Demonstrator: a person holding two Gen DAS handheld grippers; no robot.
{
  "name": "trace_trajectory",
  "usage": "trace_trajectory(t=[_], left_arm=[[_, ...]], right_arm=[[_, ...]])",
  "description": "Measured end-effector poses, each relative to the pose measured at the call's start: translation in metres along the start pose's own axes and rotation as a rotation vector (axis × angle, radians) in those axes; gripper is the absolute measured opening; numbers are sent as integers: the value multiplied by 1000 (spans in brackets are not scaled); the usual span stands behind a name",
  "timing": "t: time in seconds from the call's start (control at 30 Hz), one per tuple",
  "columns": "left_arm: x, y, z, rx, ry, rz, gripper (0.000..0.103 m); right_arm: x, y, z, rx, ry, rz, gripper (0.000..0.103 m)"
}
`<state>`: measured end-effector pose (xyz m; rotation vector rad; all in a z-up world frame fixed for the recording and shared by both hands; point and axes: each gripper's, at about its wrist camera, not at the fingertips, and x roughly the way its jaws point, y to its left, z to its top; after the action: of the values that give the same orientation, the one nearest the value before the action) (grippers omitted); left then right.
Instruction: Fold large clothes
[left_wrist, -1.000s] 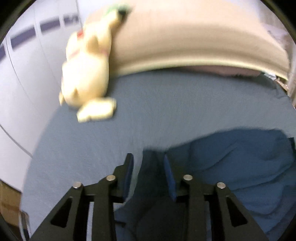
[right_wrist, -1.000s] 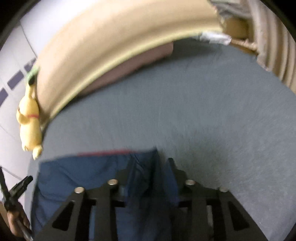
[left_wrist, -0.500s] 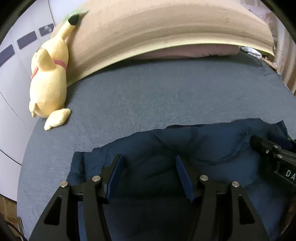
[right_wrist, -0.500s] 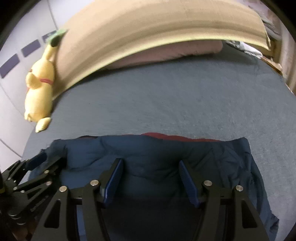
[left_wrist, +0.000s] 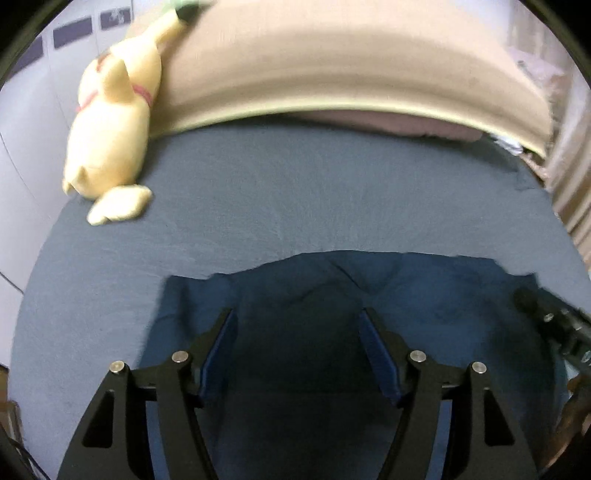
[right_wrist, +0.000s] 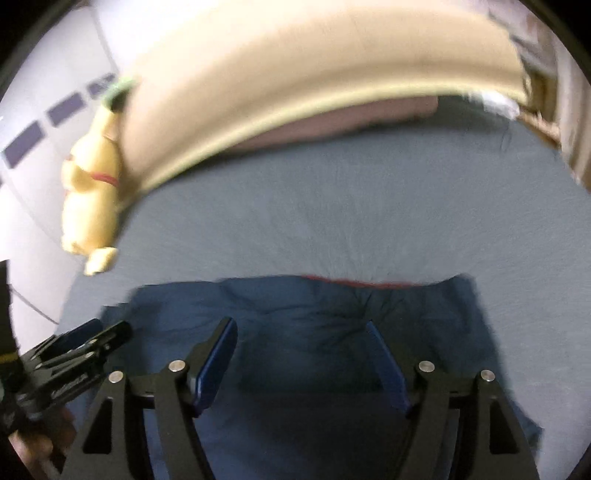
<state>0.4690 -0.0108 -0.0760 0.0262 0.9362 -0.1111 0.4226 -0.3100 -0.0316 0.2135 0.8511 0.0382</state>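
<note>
On grey bed (left_wrist: 295, 192), folded navy garment (left_wrist: 424, 291), creased

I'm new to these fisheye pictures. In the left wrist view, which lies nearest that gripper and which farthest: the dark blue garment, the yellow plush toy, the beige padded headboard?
1. Dark blue garment, spread right under the left gripper, whose jaws are opening.
2. Yellow plush toy, up left on the grey-blue bed sheet.
3. Beige padded headboard, across the far end.

A home bedroom: bed with grey-blue sheet (left_wrist: 295, 192), padded beige headboard (left_wrist: 332, 62), yellow plush toy (left_wrist: 110, 125).
</note>
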Motion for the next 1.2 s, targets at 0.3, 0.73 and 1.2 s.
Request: trace_trajectory(t=[0.3,0.73,1.2], left_arm=[[-111,0,-98,68,-139,18,70],[-84,-13,-168,58,-5,83,70],[-87,4,-167,74,18,-22,71]], right_arm=[[-115,4,-119,-14,-42,82,79],[-101,2,-182,-65,-14,-109,79],[-97,-15,-173,-33,59,-25,82]])
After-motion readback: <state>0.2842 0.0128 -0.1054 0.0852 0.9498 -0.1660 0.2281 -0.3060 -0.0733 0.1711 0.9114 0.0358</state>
